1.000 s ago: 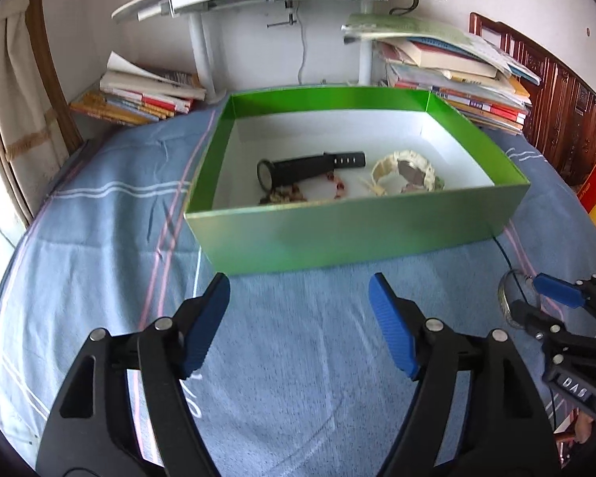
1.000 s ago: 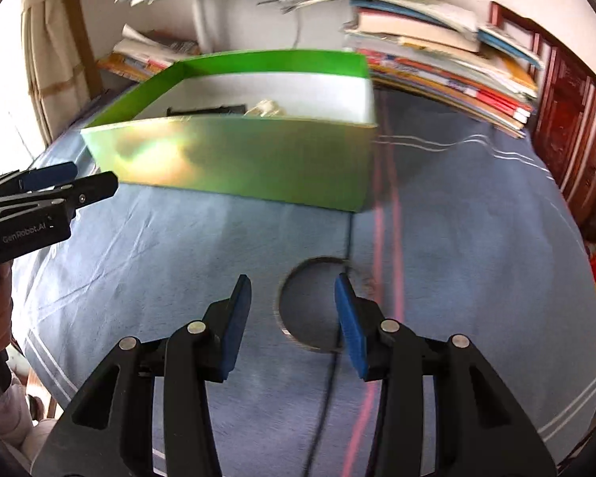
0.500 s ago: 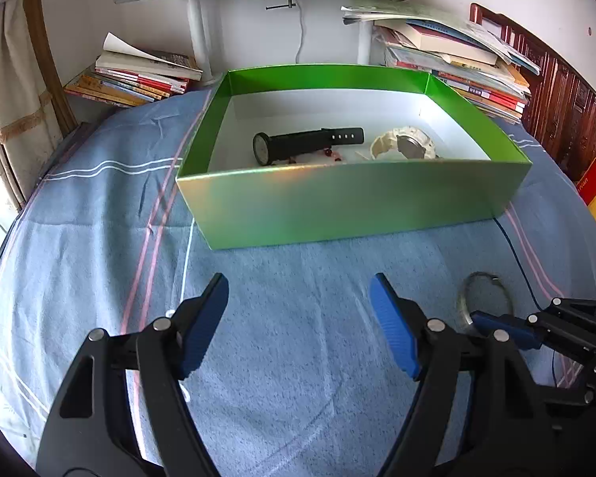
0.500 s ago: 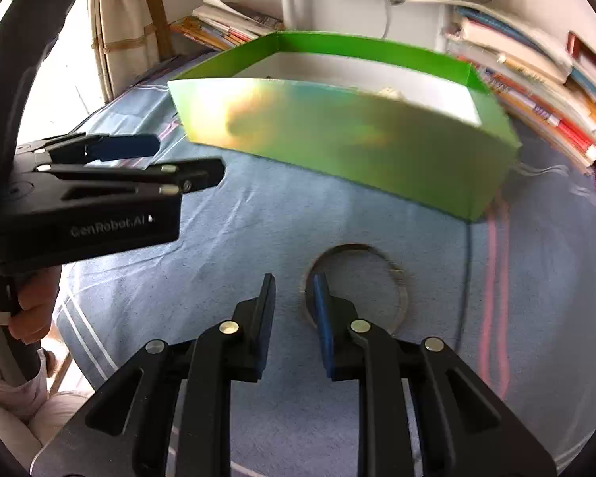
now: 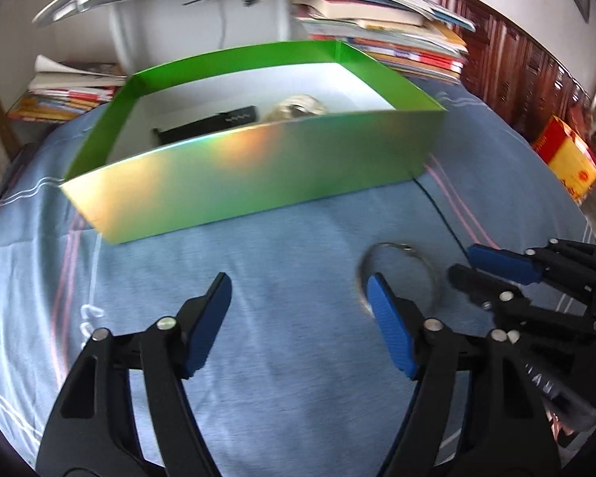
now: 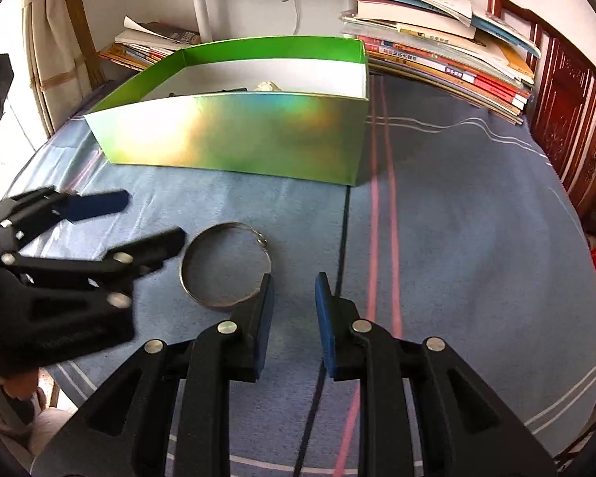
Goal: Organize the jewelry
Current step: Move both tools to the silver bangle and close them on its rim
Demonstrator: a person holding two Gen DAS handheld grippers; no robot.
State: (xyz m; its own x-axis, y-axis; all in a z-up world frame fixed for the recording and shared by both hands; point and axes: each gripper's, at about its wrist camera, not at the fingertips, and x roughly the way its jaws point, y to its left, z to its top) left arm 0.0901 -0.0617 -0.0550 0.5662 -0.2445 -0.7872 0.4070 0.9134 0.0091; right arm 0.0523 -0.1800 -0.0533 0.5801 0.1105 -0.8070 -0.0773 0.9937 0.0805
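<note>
Left wrist view
Bangle [image 5: 397,274]: thin metal ring, flat on the blue cloth, near right of the scene, in front of the green box.
Left hand-held gripper [image 5: 300,324]: jaws spread wide and just closing a little; nothing between the pads; its right finger [image 5: 389,332] overlaps the bangle's left rim, contact cannot be told.
Right hand-held gripper [image 5: 467,262]: enters from the right edge, tips just beside the bangle's right rim.
Green box [image 5: 258,183]: open-topped, glossy, on the cloth farther back; black watch strap [image 5: 210,123] and a pale bracelet [image 5: 298,105] lie inside.
Books [image 5: 381,35]: stacked at the far right; a smaller pile at the far left.

Right wrist view
Bangle [image 6: 224,264]: on the cloth, near centre-left, apart from the box.
Right hand-held gripper [image 6: 294,306]: jaws narrow but parted after a recent closing, pinching nothing; left finger [image 6: 264,314] at the bangle's near right rim.
Left hand-held gripper [image 6: 149,222]: comes in from the left, spread, lower finger tip beside the bangle's left rim.
Green box [image 6: 238,135]: beyond the bangle, contents barely visible.
Black cable [image 6: 343,238]: runs along the cloth from the box's right corner toward the near edge.
</note>
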